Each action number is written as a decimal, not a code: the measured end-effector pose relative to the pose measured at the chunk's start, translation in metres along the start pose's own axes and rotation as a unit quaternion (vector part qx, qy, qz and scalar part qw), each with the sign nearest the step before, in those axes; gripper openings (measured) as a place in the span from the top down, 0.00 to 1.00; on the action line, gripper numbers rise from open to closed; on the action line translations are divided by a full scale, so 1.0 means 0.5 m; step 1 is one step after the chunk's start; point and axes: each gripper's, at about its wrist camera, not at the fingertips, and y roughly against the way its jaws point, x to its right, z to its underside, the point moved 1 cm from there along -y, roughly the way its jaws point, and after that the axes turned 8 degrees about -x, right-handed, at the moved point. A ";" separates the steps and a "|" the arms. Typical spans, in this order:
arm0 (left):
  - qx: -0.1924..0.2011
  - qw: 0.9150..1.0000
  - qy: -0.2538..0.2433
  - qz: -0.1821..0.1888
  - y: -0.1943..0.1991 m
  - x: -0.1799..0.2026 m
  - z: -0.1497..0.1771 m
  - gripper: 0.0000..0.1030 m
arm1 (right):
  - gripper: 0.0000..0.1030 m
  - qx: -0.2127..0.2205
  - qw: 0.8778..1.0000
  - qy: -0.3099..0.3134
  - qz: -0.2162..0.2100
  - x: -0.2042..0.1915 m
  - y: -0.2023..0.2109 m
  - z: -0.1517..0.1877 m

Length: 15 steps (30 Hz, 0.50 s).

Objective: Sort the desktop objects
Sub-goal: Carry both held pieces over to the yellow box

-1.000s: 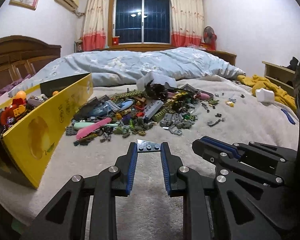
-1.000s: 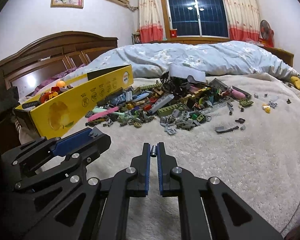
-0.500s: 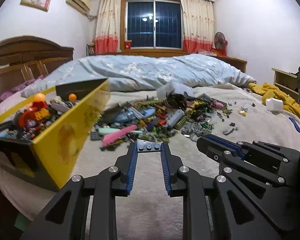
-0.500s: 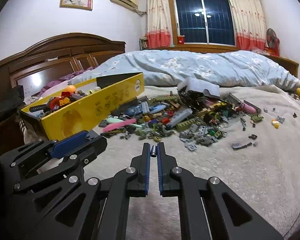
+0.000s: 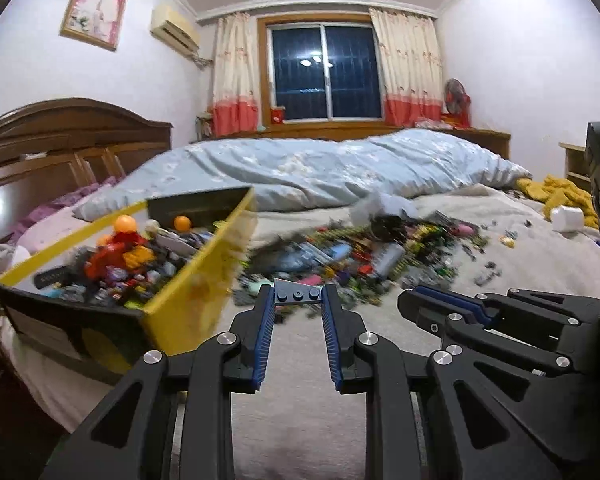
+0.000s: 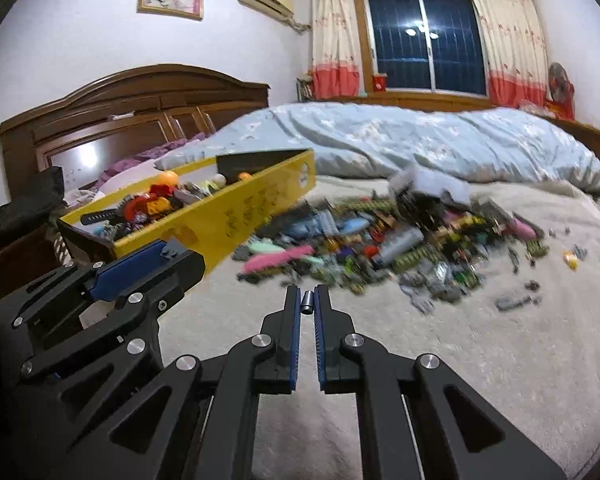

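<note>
Left gripper (image 5: 298, 300) clamps a flat dark-blue studded plate (image 5: 297, 295) at its tips, right gripper (image 6: 307, 302) pinches a small grey cylinder piece (image 6: 307, 302), both held above the blanket (image 6: 500, 360) beside the yellow box (image 5: 195, 300), brick pile (image 6: 380, 244) beyond.

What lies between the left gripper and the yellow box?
In the left wrist view, only bare beige blanket lies between the left gripper, jaws shut on a dark studded plate, and the yellow box; the brick pile lies beyond.
</note>
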 end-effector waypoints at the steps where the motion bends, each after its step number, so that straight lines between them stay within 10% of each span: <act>1: 0.009 1.000 0.003 -0.007 0.005 -0.011 -0.005 0.77 | 0.94 0.005 1.000 0.006 -0.003 -0.010 -0.001 -0.010; 15: 0.032 0.995 0.048 -0.087 -0.031 -0.181 -0.068 0.77 | 0.94 0.071 0.986 0.137 -0.054 -0.165 -0.056 -0.139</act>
